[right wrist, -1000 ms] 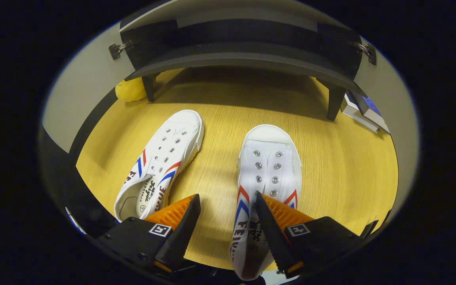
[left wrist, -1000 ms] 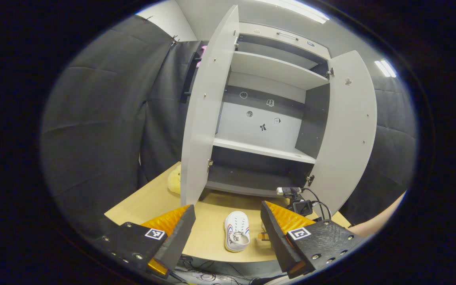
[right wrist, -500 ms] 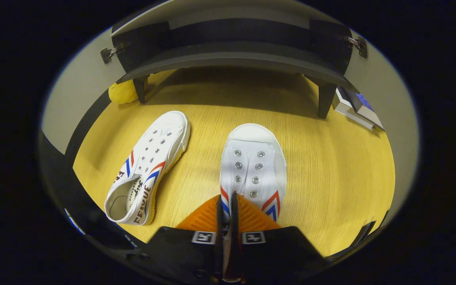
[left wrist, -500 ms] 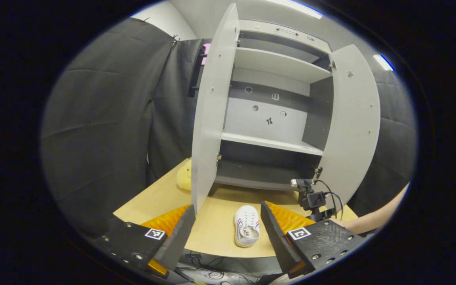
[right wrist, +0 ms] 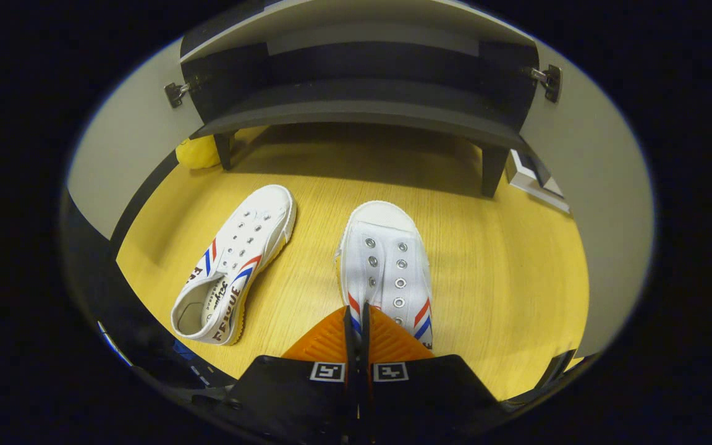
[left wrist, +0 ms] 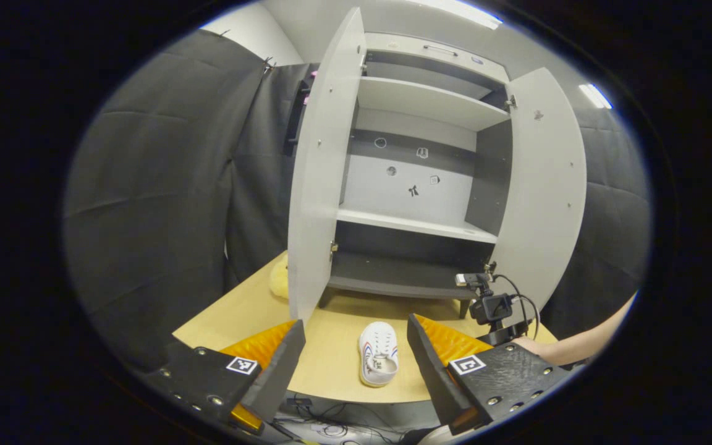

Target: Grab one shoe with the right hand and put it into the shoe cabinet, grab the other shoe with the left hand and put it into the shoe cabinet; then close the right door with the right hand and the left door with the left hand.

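Holding left gripper (left wrist: 353, 346) spread above second white canvas shoe (right wrist: 235, 266) on yellow wooden table (right wrist: 504, 266). My right gripper (right wrist: 356, 321) pinches nearer white canvas shoe (right wrist: 385, 272) by thin collar; risk slipping, swinging into grey shoe cabinet (right wrist: 356, 111) ledge.

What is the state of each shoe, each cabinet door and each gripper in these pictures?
Right shoe: on the table, side edge pinched by the right gripper.
Left shoe: lying free on the table.
Left door: open.
Right door: open.
Left gripper: jaws open, holding nothing.
Right gripper: jaws shut on the right shoe.
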The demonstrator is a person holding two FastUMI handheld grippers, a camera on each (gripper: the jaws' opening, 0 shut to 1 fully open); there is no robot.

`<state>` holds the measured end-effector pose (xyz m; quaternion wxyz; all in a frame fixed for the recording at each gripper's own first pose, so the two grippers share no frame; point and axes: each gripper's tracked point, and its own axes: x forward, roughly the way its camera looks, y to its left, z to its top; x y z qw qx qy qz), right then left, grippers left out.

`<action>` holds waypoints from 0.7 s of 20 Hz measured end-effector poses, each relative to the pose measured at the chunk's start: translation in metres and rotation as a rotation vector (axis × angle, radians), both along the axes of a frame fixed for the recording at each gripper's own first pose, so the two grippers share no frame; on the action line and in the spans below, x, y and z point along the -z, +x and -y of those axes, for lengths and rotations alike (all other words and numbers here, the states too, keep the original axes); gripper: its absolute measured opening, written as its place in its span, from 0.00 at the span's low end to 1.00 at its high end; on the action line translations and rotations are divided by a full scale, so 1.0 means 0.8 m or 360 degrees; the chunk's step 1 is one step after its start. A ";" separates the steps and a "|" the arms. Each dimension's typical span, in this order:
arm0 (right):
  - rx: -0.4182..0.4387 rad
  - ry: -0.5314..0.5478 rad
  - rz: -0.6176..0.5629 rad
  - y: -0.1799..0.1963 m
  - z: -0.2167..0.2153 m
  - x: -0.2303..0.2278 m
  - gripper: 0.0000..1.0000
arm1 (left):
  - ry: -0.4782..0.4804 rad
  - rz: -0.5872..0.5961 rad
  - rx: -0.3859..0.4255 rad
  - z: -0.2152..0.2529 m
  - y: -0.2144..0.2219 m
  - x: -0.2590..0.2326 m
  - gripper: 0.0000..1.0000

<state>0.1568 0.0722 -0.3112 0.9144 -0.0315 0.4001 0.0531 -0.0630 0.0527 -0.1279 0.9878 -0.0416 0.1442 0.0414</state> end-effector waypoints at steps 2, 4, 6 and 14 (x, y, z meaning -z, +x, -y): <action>0.0010 0.0064 0.0061 -0.006 -0.006 -0.023 0.02 | -0.0012 -0.0009 0.0016 0.005 0.001 0.003 0.94; 0.0011 0.0091 0.0149 -0.008 -0.008 -0.051 0.02 | 0.0017 -0.0037 0.0042 0.009 0.004 0.008 0.96; 0.0009 0.0117 0.0245 -0.009 -0.011 -0.084 0.02 | 0.0073 -0.0042 0.0078 0.015 0.006 0.008 0.94; -0.0037 0.0202 0.0683 -0.006 -0.030 -0.238 0.02 | 0.0046 -0.0047 0.0172 0.038 0.019 0.018 0.94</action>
